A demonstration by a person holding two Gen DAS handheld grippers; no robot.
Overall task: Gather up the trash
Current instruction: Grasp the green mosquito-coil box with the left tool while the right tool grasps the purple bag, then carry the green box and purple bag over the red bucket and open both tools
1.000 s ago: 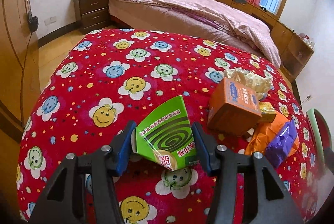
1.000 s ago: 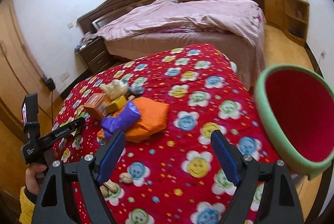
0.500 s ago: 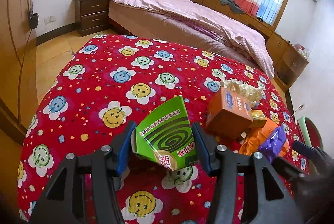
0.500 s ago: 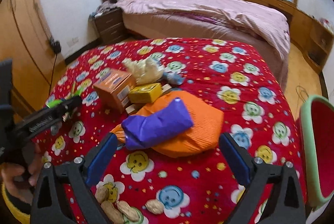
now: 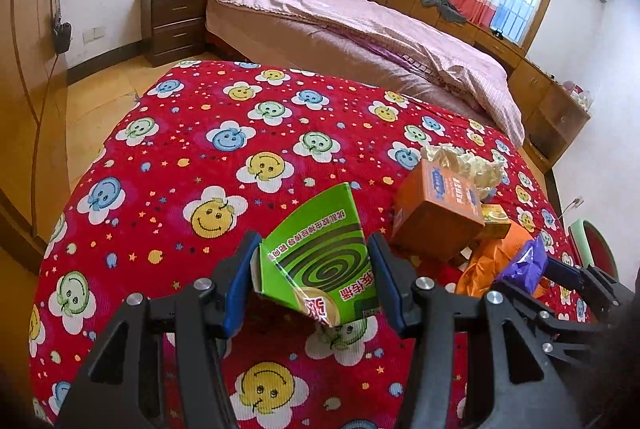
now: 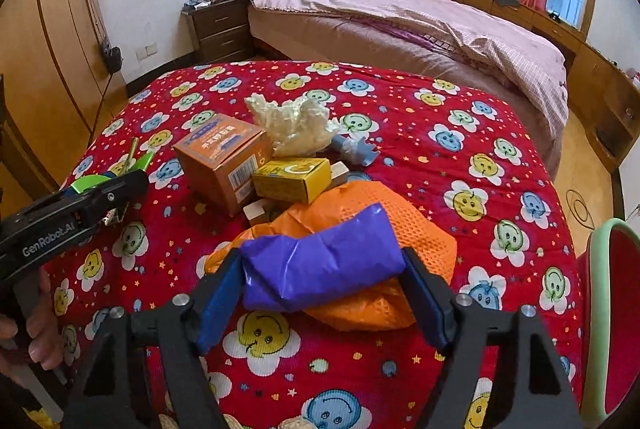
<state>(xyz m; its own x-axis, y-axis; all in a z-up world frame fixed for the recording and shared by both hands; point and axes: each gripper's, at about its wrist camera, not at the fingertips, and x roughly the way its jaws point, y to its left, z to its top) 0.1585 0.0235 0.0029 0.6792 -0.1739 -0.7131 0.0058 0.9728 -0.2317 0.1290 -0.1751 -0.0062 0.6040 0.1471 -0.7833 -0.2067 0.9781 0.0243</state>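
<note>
My left gripper (image 5: 314, 281) is shut on a flattened green mosquito-coil box (image 5: 320, 265) and holds it above the red smiley-patterned tablecloth (image 5: 200, 157). My right gripper (image 6: 322, 293) is open, with its fingers on either side of a purple wrapper (image 6: 320, 265) that lies on an orange bag (image 6: 404, 225). Behind them lie a yellow box (image 6: 292, 179), an orange box (image 6: 222, 157) and crumpled cream paper (image 6: 292, 121). The left gripper shows at the left of the right wrist view (image 6: 120, 189).
A green-rimmed red bin (image 6: 616, 313) stands at the table's right edge. Peanut shells (image 6: 236, 423) lie at the near edge. A small blue scrap (image 6: 356, 149) lies beside the paper. A bed (image 6: 400, 21), a nightstand (image 6: 218, 25) and wardrobes (image 6: 44, 41) stand beyond the table.
My right gripper has swung left from the bin side and closed in on the trash pile until its fingers flank the purple wrapper. The left gripper has kept hold of the green box and risen slightly.
</note>
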